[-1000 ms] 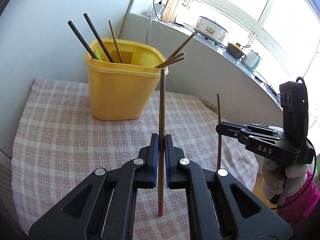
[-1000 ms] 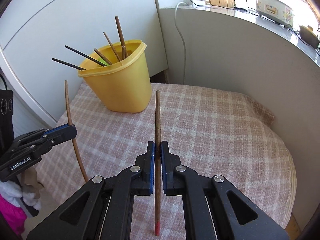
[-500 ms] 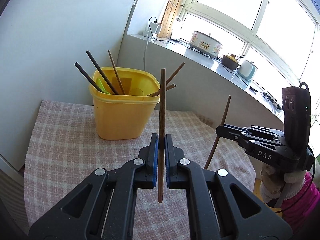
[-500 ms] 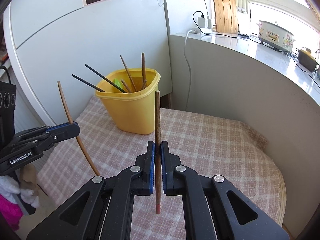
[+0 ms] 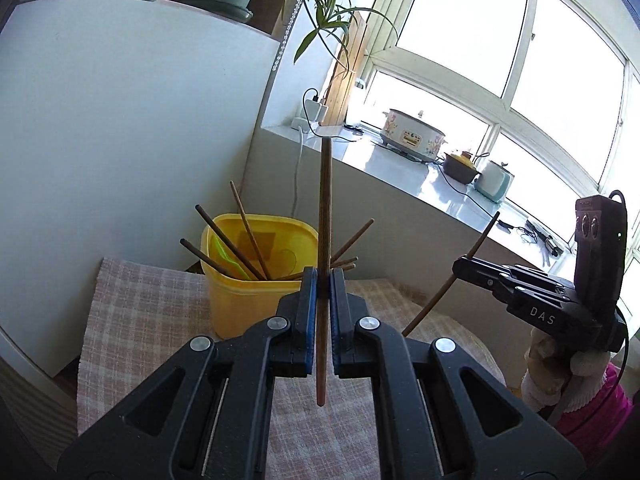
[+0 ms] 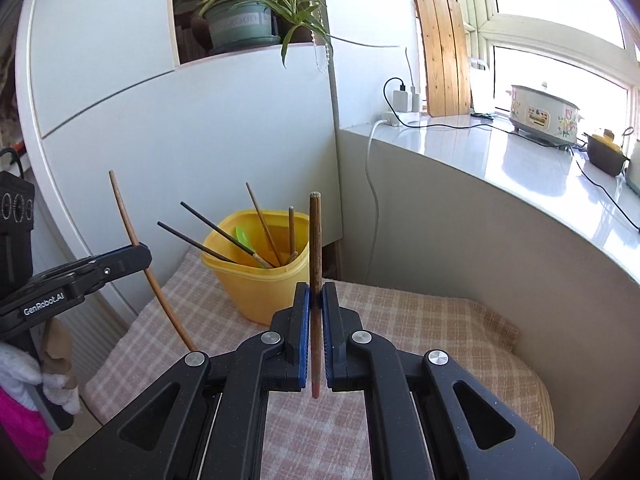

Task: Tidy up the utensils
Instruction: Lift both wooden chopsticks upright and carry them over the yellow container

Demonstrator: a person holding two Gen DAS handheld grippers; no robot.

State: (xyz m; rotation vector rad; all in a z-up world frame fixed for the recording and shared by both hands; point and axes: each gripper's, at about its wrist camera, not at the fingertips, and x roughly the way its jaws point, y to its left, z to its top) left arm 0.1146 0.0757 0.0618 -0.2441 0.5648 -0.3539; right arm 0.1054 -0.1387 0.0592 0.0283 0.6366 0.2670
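**Both grippers clamped on 1 chopstick each, above the checked cloth**

Left gripper: jaws closed on a brown chopstick. The stick stands nearly upright between the blue pads; its top reaches high against the far counter edge and its lower tip hangs below the pads, clear of the cloth. In the right wrist view the same gripper appears at the left, its chopstick bowed by the lens and slanting down toward the cloth's left edge.

Right gripper: jaws closed on a second brown chopstick, upright, with a reddish lower tip showing just under the pads. In the left wrist view this gripper sits at the right, and its chopstick leans with the top tilted to the right.

Yellow container: stands on the pink checked cloth at the far left side, near the white wall. It holds several chopsticks, 2 of them dark, fanned out over the rim, plus a green item I cannot identify. Both held chopsticks are nearer than the container and touch nothing in it.

Background: the counter on the right carries a white cooker and a charger with cable. A potted plant sits on the shelf above the wall panel. A gloved hand and pink sleeve show under the right gripper.
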